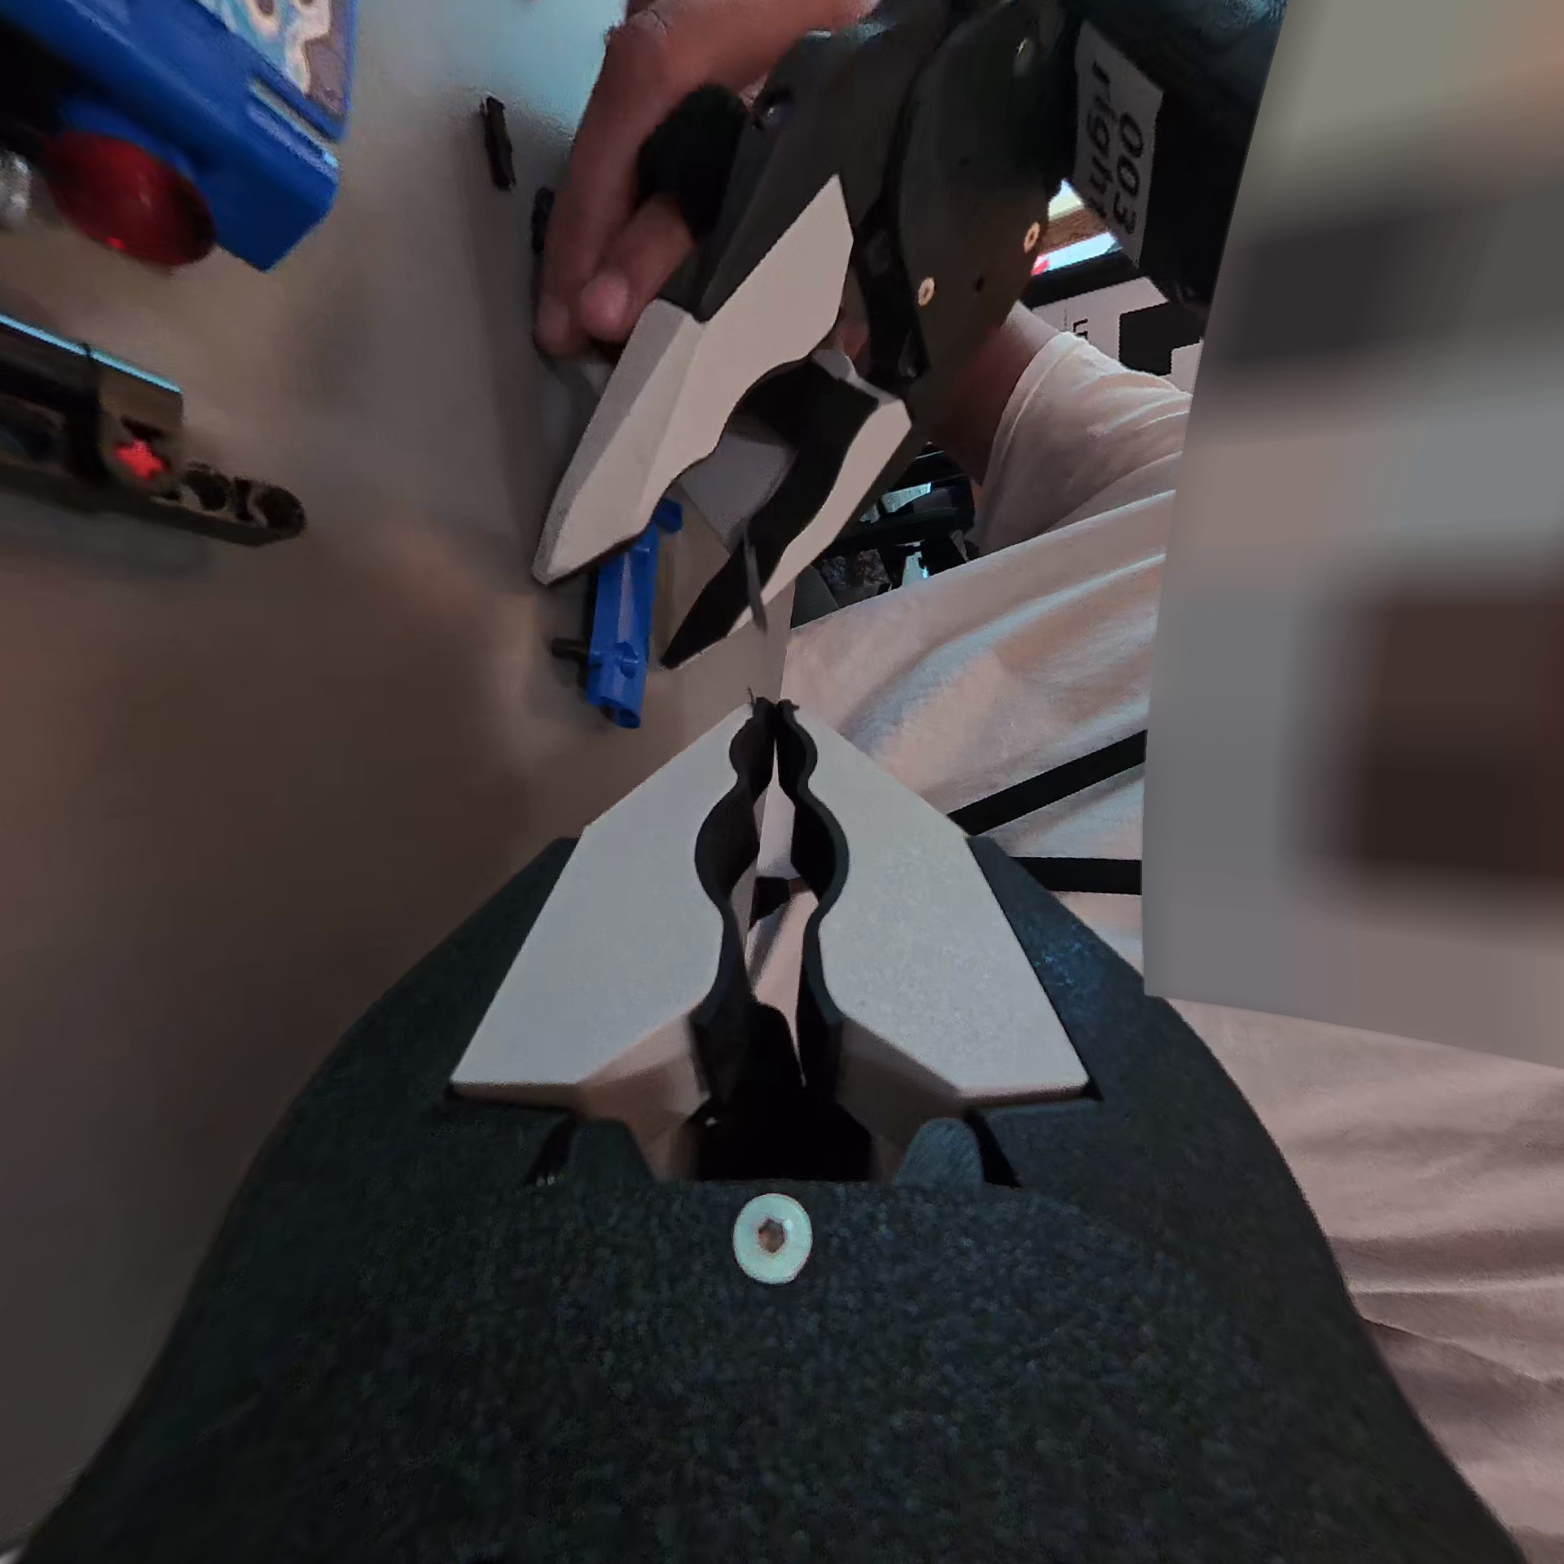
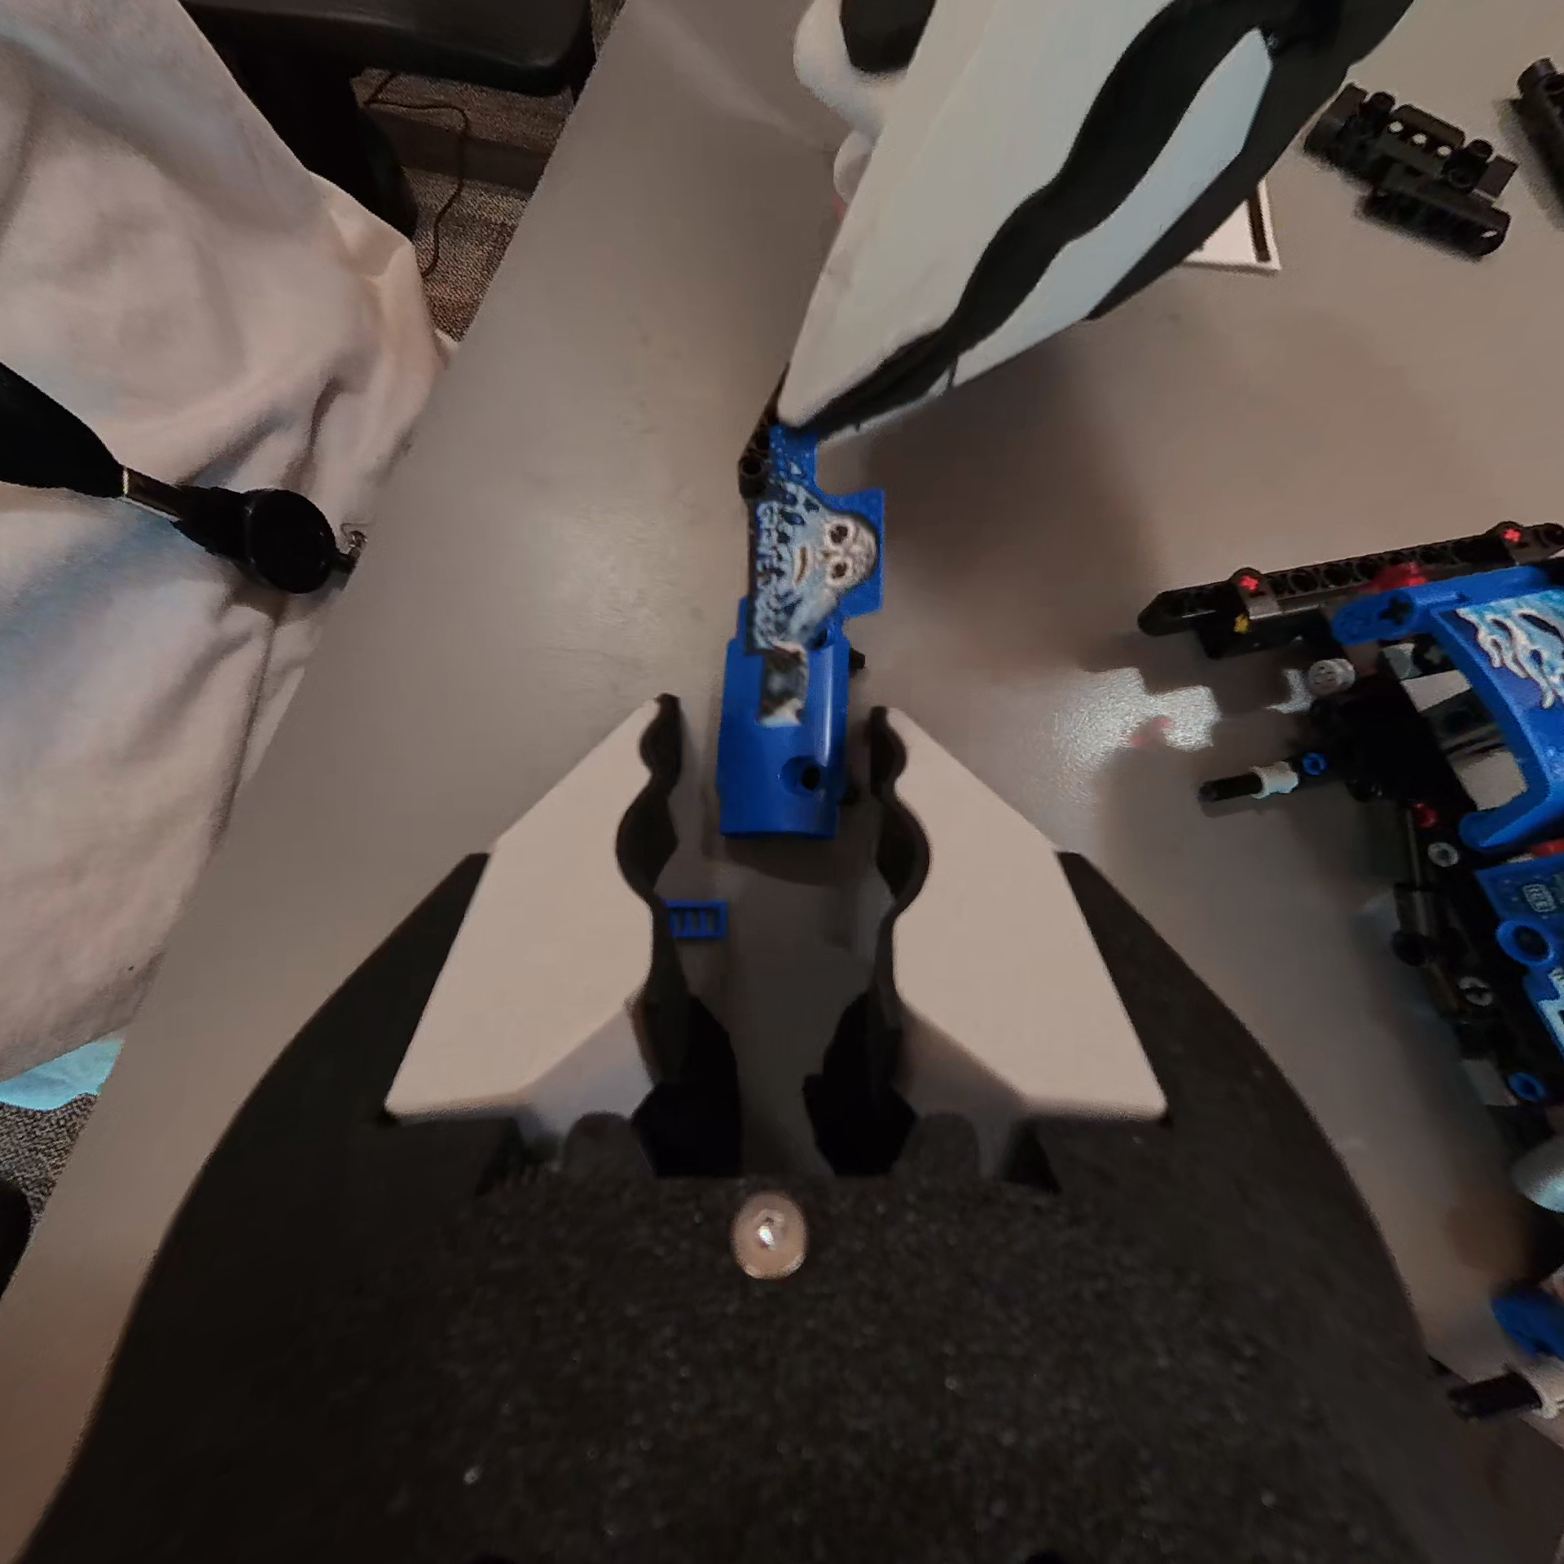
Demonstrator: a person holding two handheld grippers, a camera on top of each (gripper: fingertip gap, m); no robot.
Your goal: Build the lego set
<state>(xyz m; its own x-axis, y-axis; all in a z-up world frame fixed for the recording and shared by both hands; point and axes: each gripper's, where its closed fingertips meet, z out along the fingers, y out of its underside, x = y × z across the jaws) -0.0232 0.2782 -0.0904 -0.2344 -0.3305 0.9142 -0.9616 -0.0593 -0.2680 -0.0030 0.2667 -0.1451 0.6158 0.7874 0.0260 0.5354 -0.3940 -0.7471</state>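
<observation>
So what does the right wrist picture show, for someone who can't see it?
The right hand-held gripper is open around a blue printed lego panel lying on the grey table. The left hand-held gripper touches the panel's far end, and a half-built blue lego model sits to the right.

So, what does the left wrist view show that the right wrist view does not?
Only the left wrist view shows the hand holding the right gripper.

Only the right wrist view shows the printed face on the blue panel, a small blue plate and the half-built car.

Both show the panel, both grippers and the table.
</observation>
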